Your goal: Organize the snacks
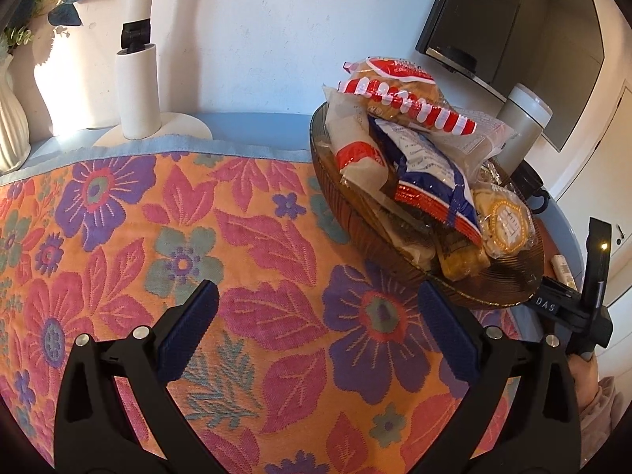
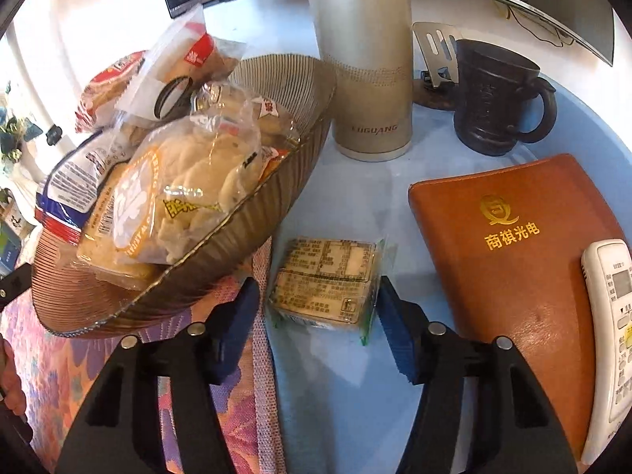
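Note:
A ribbed brown glass bowl heaped with several wrapped snacks stands at the right of the floral cloth; it also shows in the right wrist view. A small clear-wrapped snack packet lies label-up on the blue table beside the bowl. My right gripper is open, its blue pads on either side of the packet, not pressing it. My left gripper is open and empty above the cloth, left of the bowl.
A grey thermos, a dark mug, a brown notebook and a white remote lie right of the bowl. A white lamp base and white vase stand at the back left. A monitor stands behind.

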A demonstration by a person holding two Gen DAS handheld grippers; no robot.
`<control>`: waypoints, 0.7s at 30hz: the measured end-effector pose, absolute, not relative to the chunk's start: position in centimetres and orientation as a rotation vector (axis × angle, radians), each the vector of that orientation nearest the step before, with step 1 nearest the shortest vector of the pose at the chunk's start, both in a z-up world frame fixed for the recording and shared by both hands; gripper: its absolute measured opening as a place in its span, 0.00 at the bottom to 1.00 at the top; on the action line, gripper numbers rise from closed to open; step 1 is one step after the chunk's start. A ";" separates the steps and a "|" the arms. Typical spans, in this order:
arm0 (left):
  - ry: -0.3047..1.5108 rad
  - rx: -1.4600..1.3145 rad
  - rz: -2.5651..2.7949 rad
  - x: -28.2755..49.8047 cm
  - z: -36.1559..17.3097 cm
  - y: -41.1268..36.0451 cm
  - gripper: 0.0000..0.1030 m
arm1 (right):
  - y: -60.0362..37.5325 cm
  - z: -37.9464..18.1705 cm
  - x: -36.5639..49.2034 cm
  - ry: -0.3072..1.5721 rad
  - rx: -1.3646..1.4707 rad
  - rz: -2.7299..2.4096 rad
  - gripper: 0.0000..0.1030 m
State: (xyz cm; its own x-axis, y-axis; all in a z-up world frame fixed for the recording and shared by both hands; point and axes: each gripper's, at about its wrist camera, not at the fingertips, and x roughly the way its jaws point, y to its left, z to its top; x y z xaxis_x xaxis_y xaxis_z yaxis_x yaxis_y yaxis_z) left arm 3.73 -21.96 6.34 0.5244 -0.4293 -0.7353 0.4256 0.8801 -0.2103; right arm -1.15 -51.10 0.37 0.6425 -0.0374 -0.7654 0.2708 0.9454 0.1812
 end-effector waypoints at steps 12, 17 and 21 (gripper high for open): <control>0.886 0.004 -0.507 3.7 6.1 -22.0 0.97 | -52.9 2.4 -5.0 0.770 0.348 -0.279 0.47; 0.819 -0.049 -0.503 3.9 8.7 -22.4 0.97 | -52.8 8.2 -7.5 0.601 0.433 -0.226 0.47; 0.771 -0.033 -0.540 3.4 10.9 -24.0 0.97 | -50.2 12.2 -4.2 0.588 0.394 -0.095 0.48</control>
